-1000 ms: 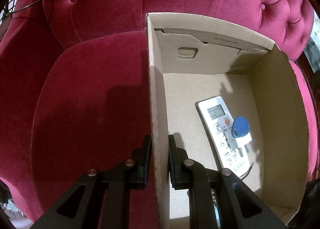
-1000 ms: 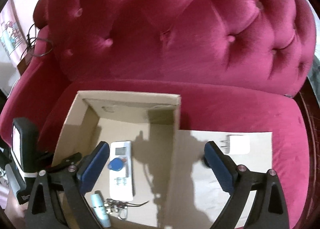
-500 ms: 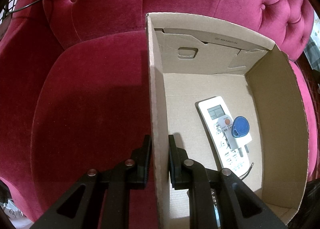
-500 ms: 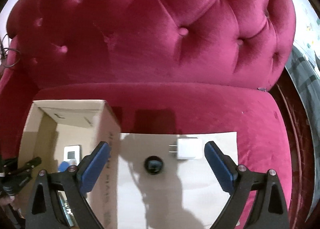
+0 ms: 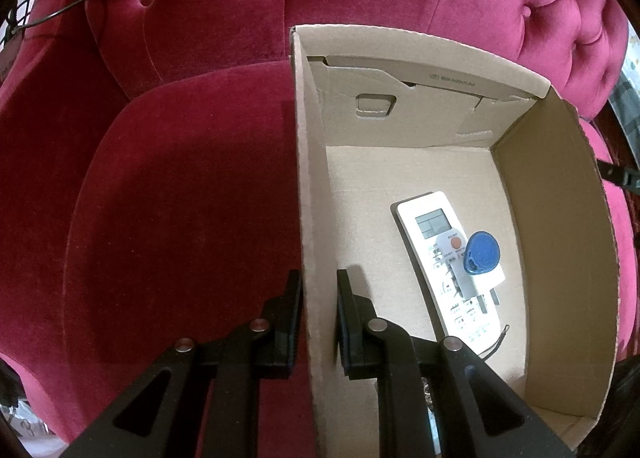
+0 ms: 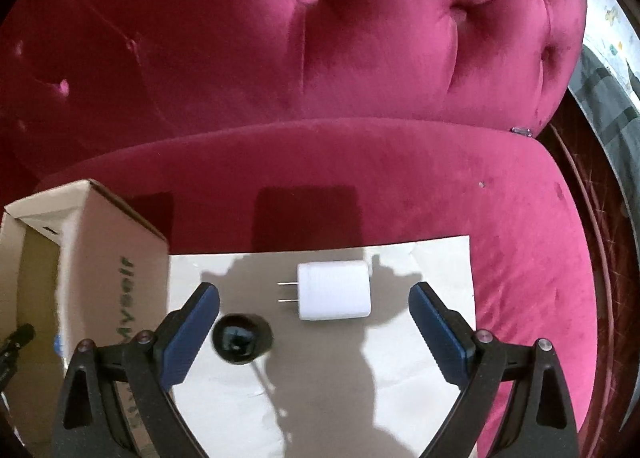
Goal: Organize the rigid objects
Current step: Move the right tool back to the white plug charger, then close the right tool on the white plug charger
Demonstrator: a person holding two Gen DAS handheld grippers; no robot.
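My left gripper (image 5: 318, 298) is shut on the left wall of an open cardboard box (image 5: 308, 185) that stands on a red velvet sofa. Inside the box lie a white remote control (image 5: 444, 258) and a blue key fob (image 5: 482, 252) on top of it. My right gripper (image 6: 314, 308) is open and empty above a white sheet (image 6: 420, 338) on the sofa seat. A white plug adapter (image 6: 334, 290) lies on the sheet between and just beyond its fingers. A small black round object (image 6: 240, 338) lies by the left finger. The box also shows at the left of the right wrist view (image 6: 104, 250).
The tufted sofa back (image 6: 320, 37) rises behind the seat (image 6: 440, 185). A dark cable loop (image 5: 52, 9) hangs over the sofa's left arm. A thin black cord (image 5: 498, 342) lies in the box near the remote. A grey cloth (image 6: 608, 97) lies off the sofa's right end.
My right gripper has swung right, away from the box and over the white sheet, closing in on the adapter and the black object. The left gripper has kept its hold on the box wall.
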